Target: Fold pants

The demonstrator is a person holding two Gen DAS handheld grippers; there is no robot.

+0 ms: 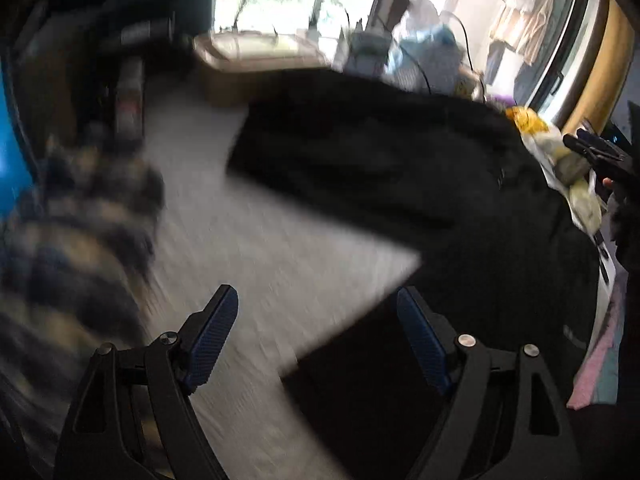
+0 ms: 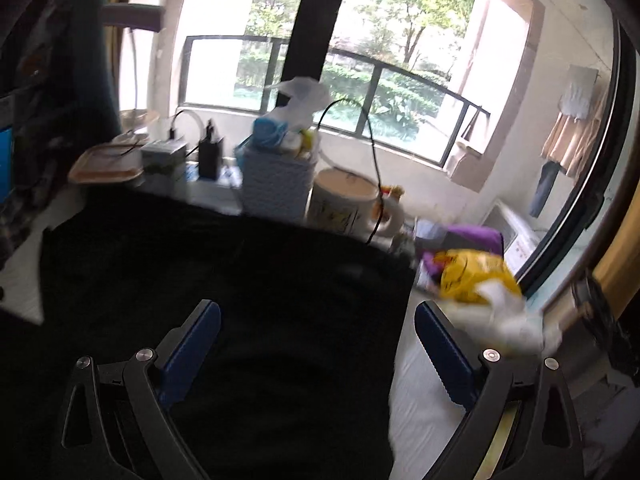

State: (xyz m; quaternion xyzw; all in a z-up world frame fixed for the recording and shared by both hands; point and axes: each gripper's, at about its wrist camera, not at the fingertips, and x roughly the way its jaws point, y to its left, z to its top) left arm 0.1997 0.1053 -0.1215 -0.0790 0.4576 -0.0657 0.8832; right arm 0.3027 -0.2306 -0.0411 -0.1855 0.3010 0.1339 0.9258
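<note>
Both grippers I'm steering are spread wide with nothing between their blue pads: my left gripper (image 1: 318, 344) hangs over the pale table (image 1: 248, 248) at the edge of the black pants (image 1: 400, 168), my right gripper (image 2: 318, 356) over the same pants (image 2: 240, 280), which lie flat across the table (heavy motion blur). A yellow bag (image 2: 472, 276) sits just beside the pants, near a mug (image 2: 348, 204).

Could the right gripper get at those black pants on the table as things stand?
Probably yes. The right gripper is open and empty, and the black pants lie flat right ahead of and beneath its fingers. Nothing sits between them; the mug and yellow bag are off to the far side.
</note>
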